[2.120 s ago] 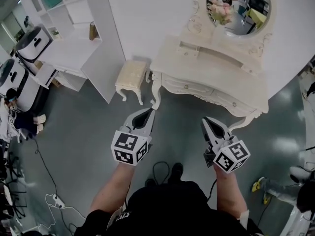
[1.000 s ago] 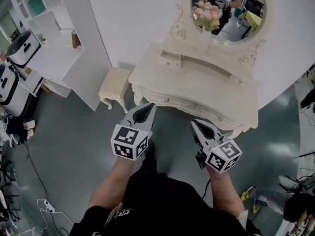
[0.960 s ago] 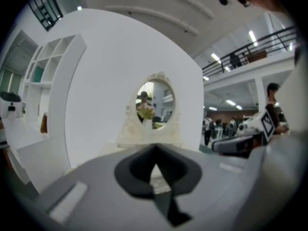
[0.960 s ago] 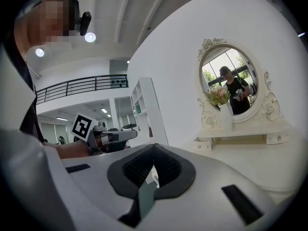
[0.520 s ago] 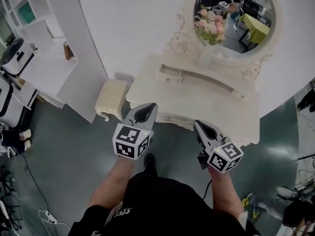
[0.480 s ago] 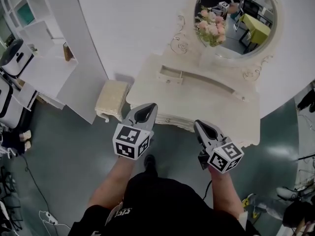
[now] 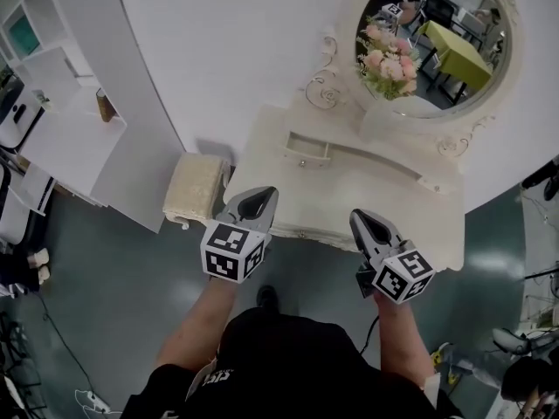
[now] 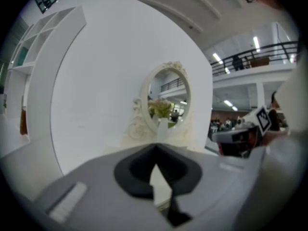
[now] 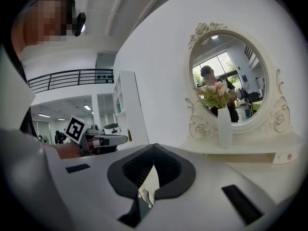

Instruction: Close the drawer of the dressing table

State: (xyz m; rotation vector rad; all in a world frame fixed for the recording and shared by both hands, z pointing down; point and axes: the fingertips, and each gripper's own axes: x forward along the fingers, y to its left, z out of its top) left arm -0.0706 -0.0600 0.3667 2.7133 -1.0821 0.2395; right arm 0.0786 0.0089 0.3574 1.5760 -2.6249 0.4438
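The cream dressing table (image 7: 397,208) stands against the white wall under its oval mirror (image 7: 437,37). A small drawer (image 7: 307,148) at the left end of the raised shelf below the mirror is pulled out, knob facing me. My left gripper (image 7: 260,195) hangs over the table's front left edge, jaws shut and empty. My right gripper (image 7: 360,218) is over the front edge further right, also shut and empty. Both stand short of the drawer. In the left gripper view the closed left gripper (image 8: 155,149) points at the mirror (image 8: 166,97). In the right gripper view the right gripper (image 9: 154,149) faces a white vase (image 9: 224,128) of flowers.
A cream padded stool (image 7: 194,188) stands left of the table. A white shelf unit (image 7: 65,103) runs along the wall at far left. The grey floor (image 7: 105,304) lies around my legs. A vase of pink flowers (image 7: 389,59) shows at the mirror.
The dressing table has come closer as I walked up to it; both grippers now reach over its front edge. Both sets of jaws stayed shut.
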